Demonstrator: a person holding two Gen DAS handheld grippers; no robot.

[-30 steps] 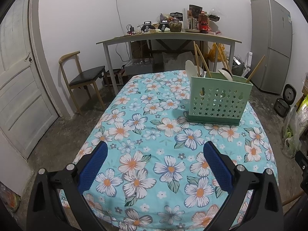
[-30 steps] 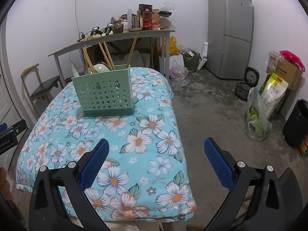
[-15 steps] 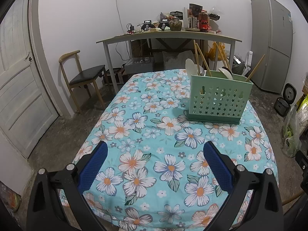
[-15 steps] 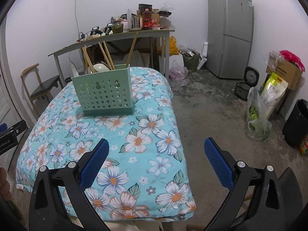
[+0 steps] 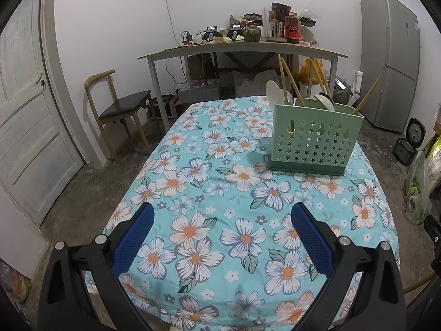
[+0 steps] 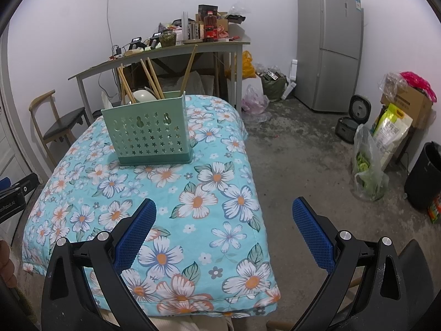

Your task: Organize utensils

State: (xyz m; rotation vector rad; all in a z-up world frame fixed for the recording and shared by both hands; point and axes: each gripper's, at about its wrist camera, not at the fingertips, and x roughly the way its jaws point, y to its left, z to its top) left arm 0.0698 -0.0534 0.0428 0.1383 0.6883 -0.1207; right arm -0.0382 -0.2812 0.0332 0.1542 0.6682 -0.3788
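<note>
Both grippers wide open, empty, over the floral cloth.
Left wrist: left gripper point(image 5: 222, 219) jaws spread wide, nothing held; caddy point(image 5: 312, 140) at 1 o'clock, well apart, upright on the cloth point(image 5: 193, 182), chopsticks point(image 5: 288, 81) and spoons point(image 5: 325, 100) sticking out.
Right wrist: right gripper point(image 6: 224, 216) jaws spread wide, empty, at the cloth's point(image 6: 209, 193) right edge; caddy point(image 6: 150, 133) at 11 o'clock, well apart.

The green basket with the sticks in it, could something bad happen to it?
Maybe.
1. The basket sits on a soft, puffy cloth, so a bump might tip it.
2. The chopsticks lean out over the rim; a gripper reaching in could knock them out.
</note>
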